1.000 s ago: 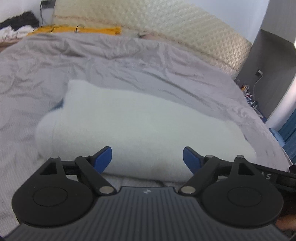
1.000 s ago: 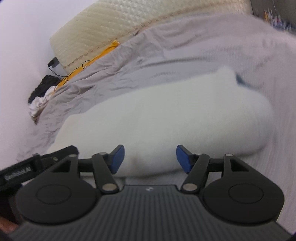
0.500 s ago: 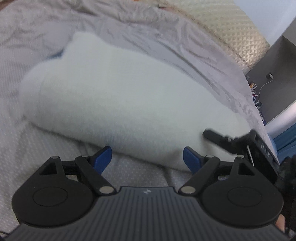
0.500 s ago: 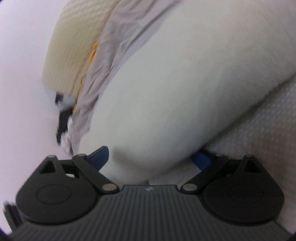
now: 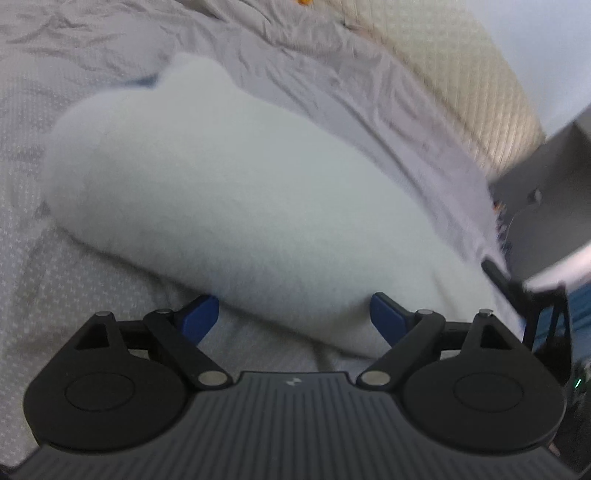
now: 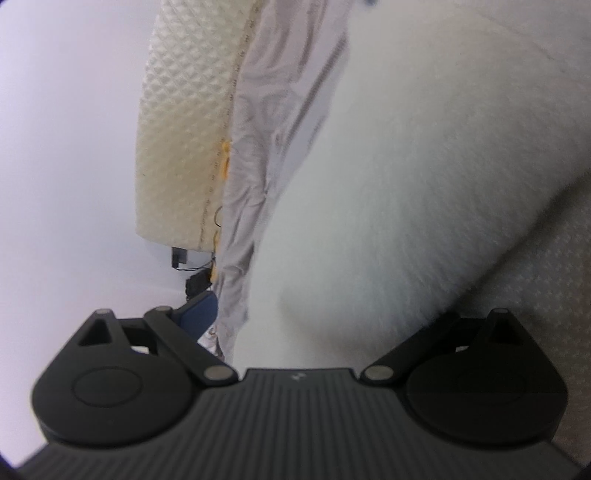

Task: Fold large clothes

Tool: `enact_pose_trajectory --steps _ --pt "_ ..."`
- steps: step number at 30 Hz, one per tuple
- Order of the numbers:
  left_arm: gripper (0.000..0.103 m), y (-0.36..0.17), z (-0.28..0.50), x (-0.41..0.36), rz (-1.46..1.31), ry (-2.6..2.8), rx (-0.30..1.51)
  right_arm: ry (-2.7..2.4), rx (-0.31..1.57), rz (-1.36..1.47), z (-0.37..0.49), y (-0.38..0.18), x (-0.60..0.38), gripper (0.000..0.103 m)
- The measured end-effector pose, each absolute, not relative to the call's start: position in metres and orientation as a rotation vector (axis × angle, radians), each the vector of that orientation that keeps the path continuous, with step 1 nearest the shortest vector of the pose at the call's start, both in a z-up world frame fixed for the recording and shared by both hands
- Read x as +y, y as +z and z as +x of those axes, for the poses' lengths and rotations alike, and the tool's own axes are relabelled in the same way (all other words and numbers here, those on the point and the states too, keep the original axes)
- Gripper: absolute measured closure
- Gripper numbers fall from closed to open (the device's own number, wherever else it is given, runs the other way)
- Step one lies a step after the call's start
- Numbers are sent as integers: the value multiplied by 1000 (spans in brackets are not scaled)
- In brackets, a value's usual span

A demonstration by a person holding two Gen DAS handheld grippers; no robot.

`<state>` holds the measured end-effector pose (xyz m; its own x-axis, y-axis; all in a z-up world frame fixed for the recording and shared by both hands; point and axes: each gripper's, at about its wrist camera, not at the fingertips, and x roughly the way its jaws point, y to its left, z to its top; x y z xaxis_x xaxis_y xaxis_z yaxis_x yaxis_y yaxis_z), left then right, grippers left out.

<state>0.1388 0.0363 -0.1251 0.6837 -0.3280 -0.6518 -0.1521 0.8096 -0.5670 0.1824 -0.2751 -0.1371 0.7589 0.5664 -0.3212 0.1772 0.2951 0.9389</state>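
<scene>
Both grippers' jaws stand wide around the near edge of the white fleece garment (image 5: 229,206) on the bed (image 5: 74,295); closing shallow could pinch only its top layer, spoiling the fold.

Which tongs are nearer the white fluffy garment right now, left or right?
Right. The right tongs straddle one end of the white fluffy garment, fleece between the open jaws. The left tongs are open at its near edge, on the grey bedcover.

A bed with a wrinkled grey sheet (image 5: 332,81) fills the frame; a cream quilted headboard (image 5: 461,62) runs upper right, below a pale wall (image 5: 535,29).
</scene>
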Motion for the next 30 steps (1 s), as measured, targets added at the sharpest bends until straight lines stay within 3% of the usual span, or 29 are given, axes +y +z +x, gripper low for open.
enact_pose_trajectory --steps 10,14,18,23,30 --pt "13 -172 137 112 -1224 14 727 259 688 1324 179 -143 -279 3" --pt "24 -175 147 116 -1232 45 722 210 692 1323 174 -145 -282 5" --pt "35 -162 155 105 -1103 72 695 55 693 1283 172 -154 -296 29" --pt "42 -149 163 102 -980 67 658 59 681 1234 183 -152 -295 33" --pt "51 -134 150 103 -932 43 606 103 617 1038 179 -120 -292 59"
